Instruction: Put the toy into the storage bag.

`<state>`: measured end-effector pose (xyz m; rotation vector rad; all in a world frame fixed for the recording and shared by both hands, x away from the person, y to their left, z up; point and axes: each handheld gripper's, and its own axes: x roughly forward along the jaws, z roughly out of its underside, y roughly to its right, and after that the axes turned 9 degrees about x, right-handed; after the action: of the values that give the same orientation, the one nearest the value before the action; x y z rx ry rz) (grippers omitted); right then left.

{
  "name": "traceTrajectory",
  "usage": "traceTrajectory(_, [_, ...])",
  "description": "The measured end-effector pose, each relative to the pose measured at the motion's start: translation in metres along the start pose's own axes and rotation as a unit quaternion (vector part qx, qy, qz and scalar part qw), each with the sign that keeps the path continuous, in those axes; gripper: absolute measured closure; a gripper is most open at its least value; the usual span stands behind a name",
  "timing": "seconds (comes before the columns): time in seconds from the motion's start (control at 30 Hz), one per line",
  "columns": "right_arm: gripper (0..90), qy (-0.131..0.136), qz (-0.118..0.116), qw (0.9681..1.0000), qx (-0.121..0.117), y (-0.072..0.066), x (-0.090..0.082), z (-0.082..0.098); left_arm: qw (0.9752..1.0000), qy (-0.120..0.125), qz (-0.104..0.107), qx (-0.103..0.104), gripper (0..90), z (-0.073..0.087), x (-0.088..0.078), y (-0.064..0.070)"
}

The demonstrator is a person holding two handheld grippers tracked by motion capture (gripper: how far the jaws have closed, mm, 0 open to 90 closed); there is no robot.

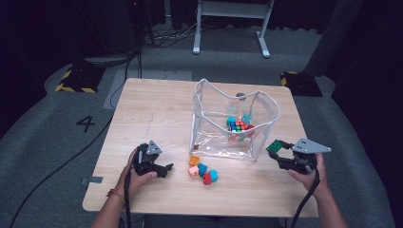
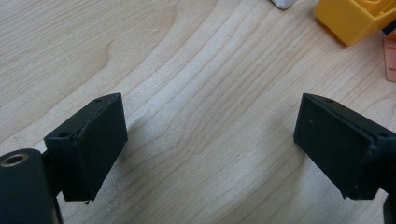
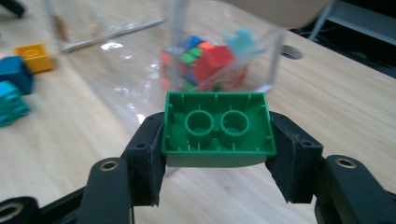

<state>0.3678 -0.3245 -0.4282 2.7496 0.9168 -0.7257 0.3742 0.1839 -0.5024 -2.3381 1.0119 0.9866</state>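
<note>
The right gripper (image 3: 217, 154) fingers clamp a green plastic brick (image 3: 217, 128) beside the clear plastic bag (image 1: 266, 118) (several bricks already inside); the left gripper (image 2: 210, 149) fingers stand apart; five bricks (image 1: 203, 171) remain on the table (image 1: 157, 109).

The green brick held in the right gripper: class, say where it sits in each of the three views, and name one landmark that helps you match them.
High view: green brick at right, beside the clear bag.
Left gripper view: not in it.
Right gripper view: green brick at centre, clamped between the jaws, hollow underside to the camera.
Shared landmark: orange brick.
</note>
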Motion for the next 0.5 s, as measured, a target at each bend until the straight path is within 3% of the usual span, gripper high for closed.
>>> traceTrajectory(0.17, [43.6, -0.002, 0.031, 0.9995, 0.001, 0.021, -0.002, -0.014, 1.0, -0.001, 0.005, 0.003, 9.4, 0.0, 0.0, -0.001])
traceTrajectory(0.5, [43.6, 0.022, 0.061, 0.9971, 0.04, 0.055, 0.005, -0.048, 1.0, 0.0, 0.005, 0.001, 9.2, 0.0, 0.001, 0.0])
